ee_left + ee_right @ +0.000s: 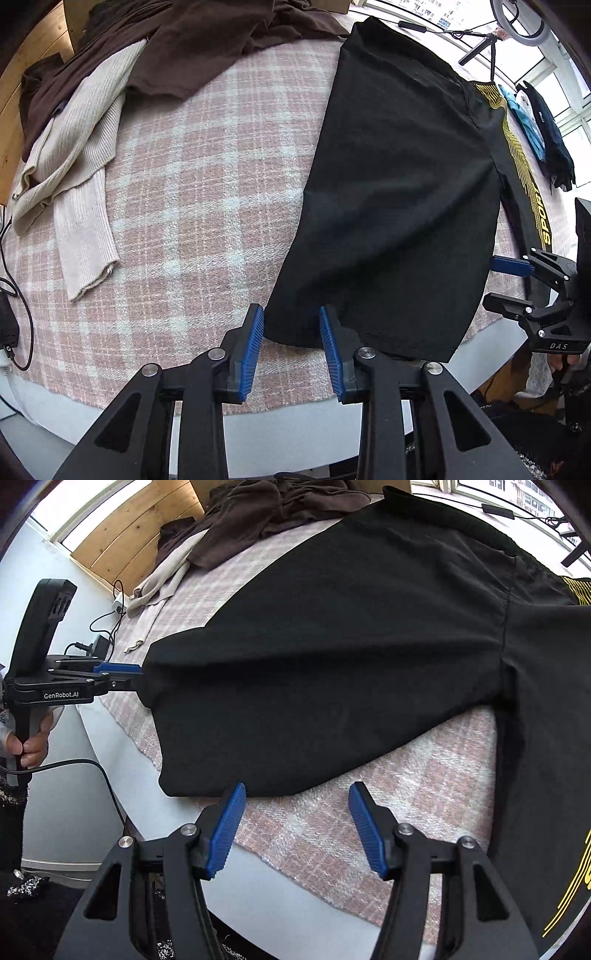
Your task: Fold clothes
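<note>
Left wrist view: black shorts (399, 192) flat on desk (207, 206), hem corner between left claw's (291, 347) spread pads, unpinched; right claw (295, 827) spread, just beside the hem.

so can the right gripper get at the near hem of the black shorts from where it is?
Probably yes. The right gripper is open, just short of the black shorts hem, with only bare plaid blanket between. The left gripper sits at the far corner, out of the way.

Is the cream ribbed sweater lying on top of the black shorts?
No, the cream ribbed sweater lies apart at the far left of the plaid blanket, while the black shorts lie on the right.
</note>
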Motion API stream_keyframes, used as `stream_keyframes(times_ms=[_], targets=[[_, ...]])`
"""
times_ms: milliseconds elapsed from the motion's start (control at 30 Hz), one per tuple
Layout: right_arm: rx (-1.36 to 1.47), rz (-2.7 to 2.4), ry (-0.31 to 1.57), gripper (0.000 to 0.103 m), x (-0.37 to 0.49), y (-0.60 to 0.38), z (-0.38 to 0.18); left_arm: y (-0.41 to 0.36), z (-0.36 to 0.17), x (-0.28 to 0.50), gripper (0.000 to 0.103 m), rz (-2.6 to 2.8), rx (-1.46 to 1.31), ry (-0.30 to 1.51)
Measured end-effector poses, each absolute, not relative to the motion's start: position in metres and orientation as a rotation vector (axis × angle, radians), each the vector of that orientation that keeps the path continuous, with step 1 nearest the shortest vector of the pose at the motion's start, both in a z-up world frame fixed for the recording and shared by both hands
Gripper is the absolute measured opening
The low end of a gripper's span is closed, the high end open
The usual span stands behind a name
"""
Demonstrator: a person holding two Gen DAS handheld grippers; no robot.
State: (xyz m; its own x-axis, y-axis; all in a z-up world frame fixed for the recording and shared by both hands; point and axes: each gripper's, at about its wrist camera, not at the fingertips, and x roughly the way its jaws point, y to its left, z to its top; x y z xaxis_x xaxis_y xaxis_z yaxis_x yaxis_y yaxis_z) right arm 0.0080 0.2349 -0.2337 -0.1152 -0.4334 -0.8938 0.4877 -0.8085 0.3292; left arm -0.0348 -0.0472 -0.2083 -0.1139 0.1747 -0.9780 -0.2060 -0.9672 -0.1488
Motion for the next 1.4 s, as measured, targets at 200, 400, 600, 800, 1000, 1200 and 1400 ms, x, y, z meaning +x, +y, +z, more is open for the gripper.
stream_keyframes(times_ms=[200,400,600,800,1000,1200,1400], targets=[[1.522,-1.912,-0.007,0.006,0.011,0.220,-0.232,-0.053,-0.198,-0.034,0.030,2.189,-1.875,0.033],[1.644,-1.626,-0.601,0.016,-0.009,0.284,-0.210,-0.053,-0.179,-0.028,0.030,2.208,-1.831,0.089],[1.702,-1.896,-0.373,0.055,0.001,0.317,-0.198,-0.050,-0.179,-0.015,0.030,2.201,-1.826,0.079],[1.586,-2.212,-0.548,0.053,0.032,0.415,-0.174,-0.007,-0.177,-0.001,0.030,2.130,-1.751,0.113],[1.650,-2.450,-0.543,0.053,0.042,0.520,-0.169,0.085,-0.167,0.020,0.030,1.924,-1.640,0.125],[1.757,-2.385,-0.407,0.053,0.042,0.553,-0.210,0.205,-0.177,0.056,0.033,1.722,-1.593,0.224],[1.707,-2.291,-0.291,0.053,0.022,0.557,-0.219,0.296,-0.195,0.078,0.038,1.664,-1.662,0.250]])
